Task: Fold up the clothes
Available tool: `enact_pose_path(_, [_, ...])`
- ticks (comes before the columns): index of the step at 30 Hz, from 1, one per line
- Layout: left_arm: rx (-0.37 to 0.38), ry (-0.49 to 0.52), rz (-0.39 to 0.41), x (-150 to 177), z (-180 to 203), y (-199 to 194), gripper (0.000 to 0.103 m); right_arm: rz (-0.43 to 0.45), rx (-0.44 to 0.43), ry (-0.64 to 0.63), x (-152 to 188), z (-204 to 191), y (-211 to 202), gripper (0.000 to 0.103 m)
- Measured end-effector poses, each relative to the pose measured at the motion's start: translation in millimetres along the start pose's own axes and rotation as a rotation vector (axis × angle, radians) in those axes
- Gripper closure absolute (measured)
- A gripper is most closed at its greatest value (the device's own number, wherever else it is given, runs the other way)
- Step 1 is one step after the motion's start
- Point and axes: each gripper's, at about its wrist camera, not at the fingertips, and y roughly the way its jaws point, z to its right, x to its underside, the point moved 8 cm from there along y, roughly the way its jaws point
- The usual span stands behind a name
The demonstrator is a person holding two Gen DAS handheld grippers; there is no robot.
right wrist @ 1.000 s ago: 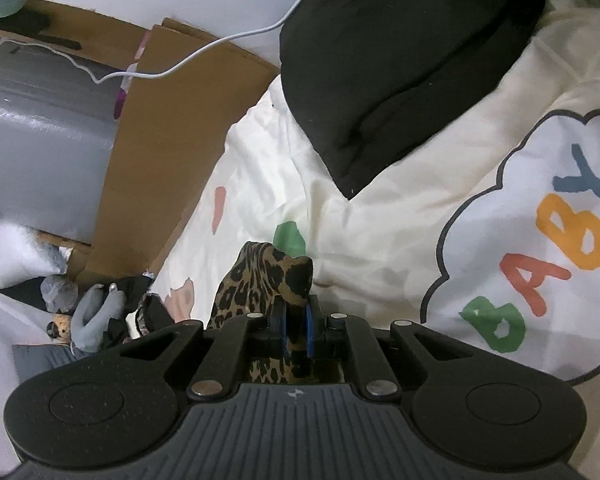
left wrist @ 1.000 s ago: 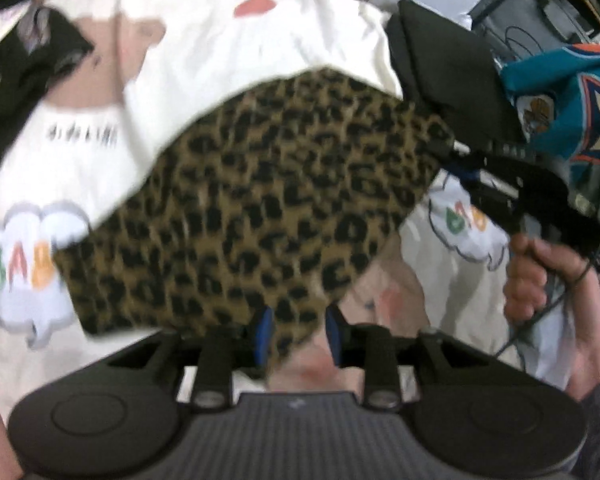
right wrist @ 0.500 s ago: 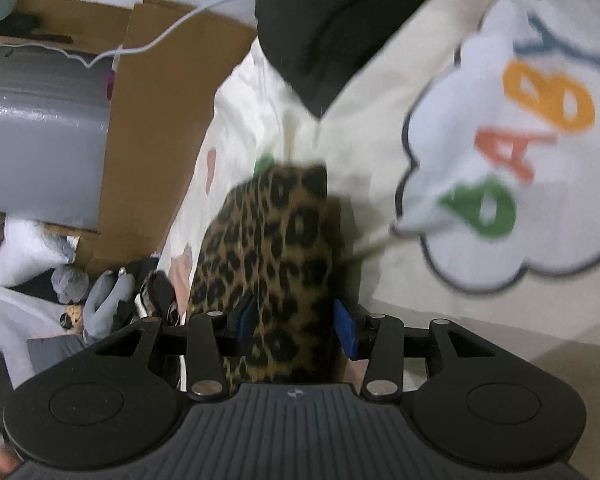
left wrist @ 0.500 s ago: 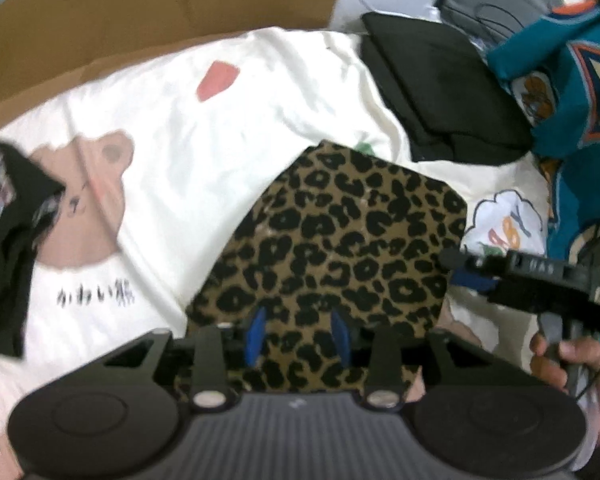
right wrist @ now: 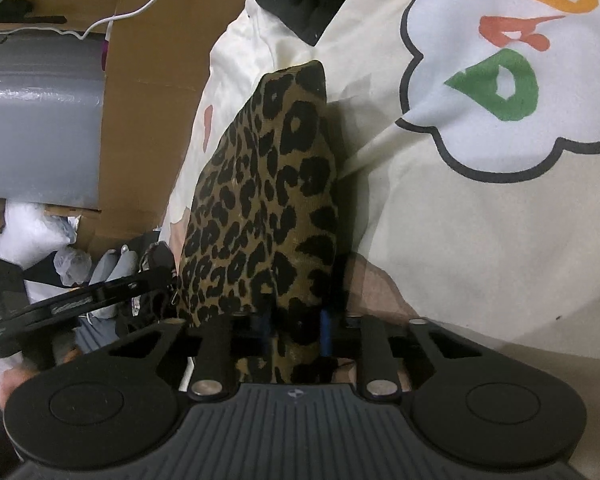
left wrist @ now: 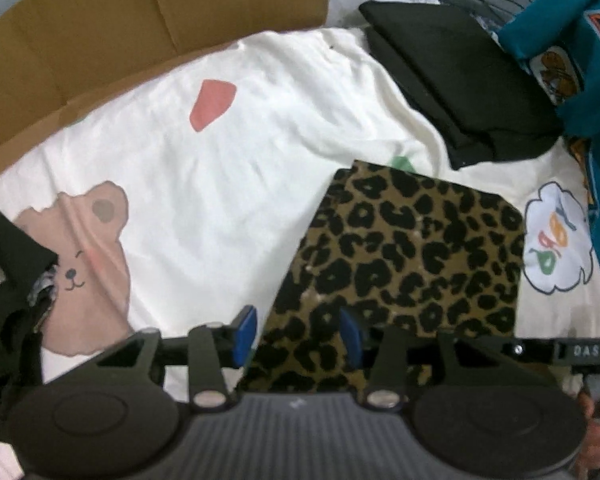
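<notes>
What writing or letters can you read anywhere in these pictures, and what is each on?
"BABY": coloured letters in the white cloud print on the cream blanket; the right wrist view cuts off the last letter.
"DAS": small white letters on the right gripper's black bar, seen from the left wrist view.
Nothing else is legible.

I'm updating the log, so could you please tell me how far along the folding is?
Done: the leopard-print garment lies as a flat folded rectangle on the cream blanket, near a folded black garment. In hand: the left gripper is open over its near edge; the right gripper straddles it. Left: the crumpled dark clothes look unfolded.
</notes>
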Motion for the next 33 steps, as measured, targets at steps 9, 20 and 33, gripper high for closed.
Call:
enact_pose_path(9, [0.121, 0.041, -0.027, -4, -1, 29, 0.059, 0.016, -0.02, 0.008, -1, -9, -8, 0.097])
enact_pose_path(20, [0.19, 0.022, -0.013, -11, -17, 28, 0.091, 0.016, -0.016, 0.032, -3, -6, -6, 0.06])
enact_pose_path(33, [0.277, -0.003, -0.074, -14, -13, 34, 0.042, 0.003, -0.02, 0.038, 0, -7, -1, 0.06])
